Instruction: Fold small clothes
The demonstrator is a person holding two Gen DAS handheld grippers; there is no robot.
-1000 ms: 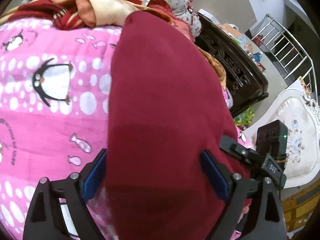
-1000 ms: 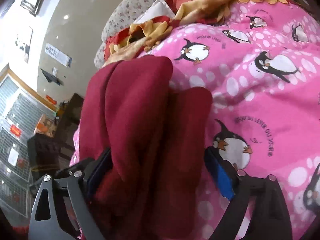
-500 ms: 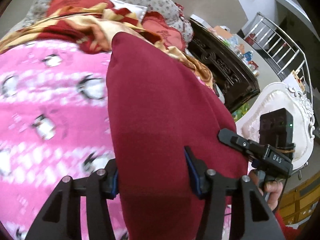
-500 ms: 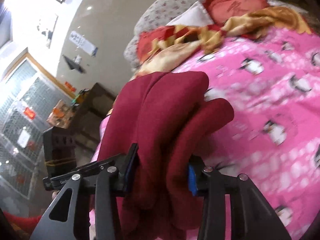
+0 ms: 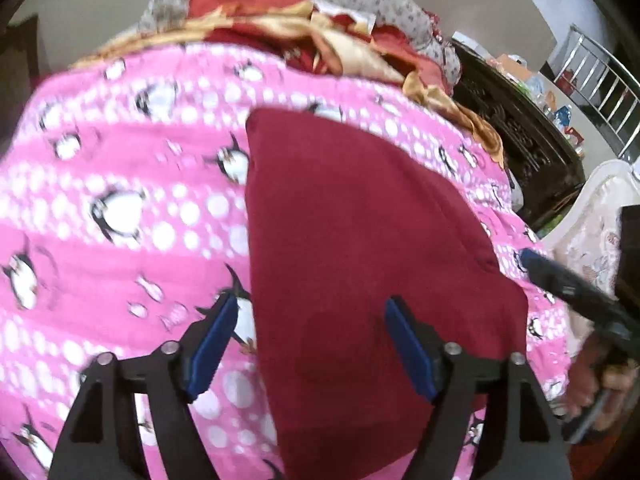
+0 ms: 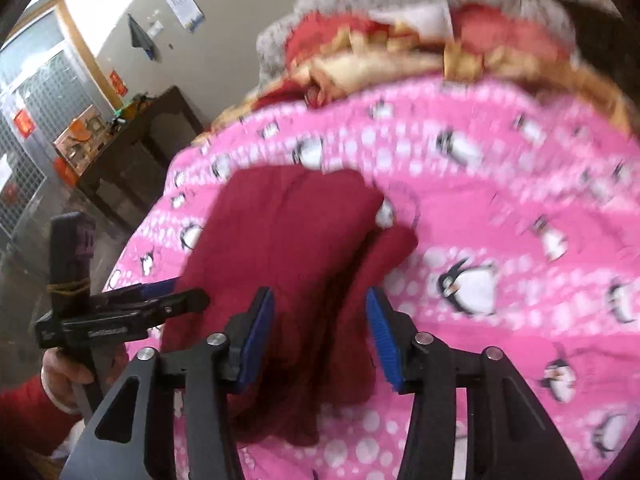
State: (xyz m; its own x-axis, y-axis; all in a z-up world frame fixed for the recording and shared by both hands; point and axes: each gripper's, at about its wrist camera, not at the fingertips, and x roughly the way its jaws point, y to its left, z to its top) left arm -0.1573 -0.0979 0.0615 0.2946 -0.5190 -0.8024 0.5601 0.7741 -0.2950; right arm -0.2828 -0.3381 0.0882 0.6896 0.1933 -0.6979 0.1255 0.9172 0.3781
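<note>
Item: maroon garment (image 5: 360, 240), folded, laid on the pink penguin-print blanket (image 5: 120, 208) of a bed, at centre of both wrist views.

Handling (judged): soft, light, limp knit; layers are expected to slide and sag if lifted by one edge. A hold at the near folded edge, through all layers, is advised.

Left gripper (image 5: 316, 344): jaws spread wide, astride the near edge, nothing pinched.

Right gripper (image 6: 320, 332): jaws parted, flanking a bunched fold; grip not evident.

Red-and-gold bedding (image 5: 328, 40) is noted at 12 o'clock.
</note>
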